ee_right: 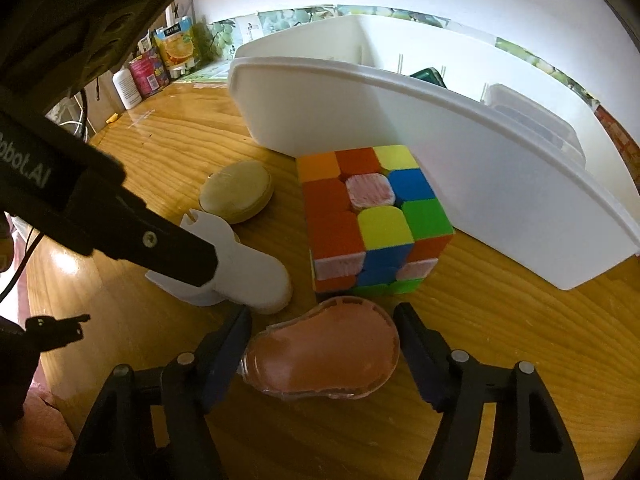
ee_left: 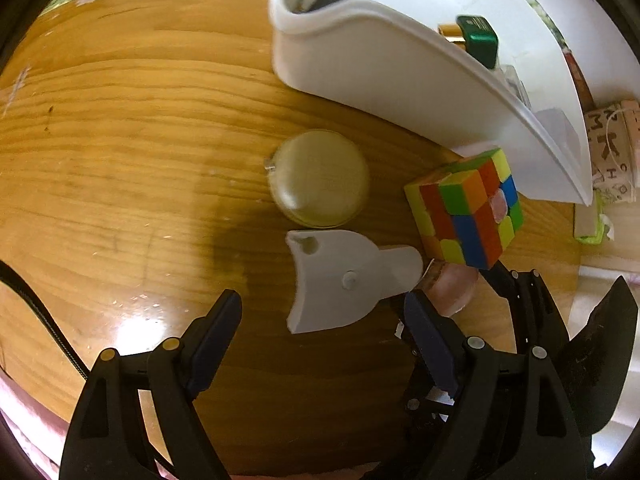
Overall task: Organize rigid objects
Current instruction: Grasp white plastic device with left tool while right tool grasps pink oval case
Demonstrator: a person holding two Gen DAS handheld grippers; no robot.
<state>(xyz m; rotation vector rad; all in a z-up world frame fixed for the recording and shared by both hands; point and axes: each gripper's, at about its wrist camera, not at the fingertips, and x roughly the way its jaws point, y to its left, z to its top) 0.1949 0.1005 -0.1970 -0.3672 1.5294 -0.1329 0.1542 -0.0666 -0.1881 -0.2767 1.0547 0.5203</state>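
A white plastic piece [ee_left: 344,280] with a flared end lies on the wooden table [ee_left: 140,140], between the tips of my left gripper [ee_left: 322,312], which is open. The right finger touches its stem. Beyond it sit a round beige disc [ee_left: 320,178] and a colour cube [ee_left: 468,212]. In the right wrist view my right gripper [ee_right: 324,340] is open and straddles a pink bulb-shaped case [ee_right: 328,352] lying flat. Just ahead of it are the cube [ee_right: 372,220], the white piece [ee_right: 248,276] and the disc [ee_right: 236,190]. The left gripper's finger [ee_right: 180,248] reaches over the white piece.
A large white bin [ee_left: 380,64] stands right behind the cube, with a green box [ee_left: 478,38] and other small items inside. In the right wrist view its wall [ee_right: 460,184] fills the right. Bottles and packets [ee_right: 148,72] line the far left table edge. A patterned object [ee_left: 612,148] lies to the right.
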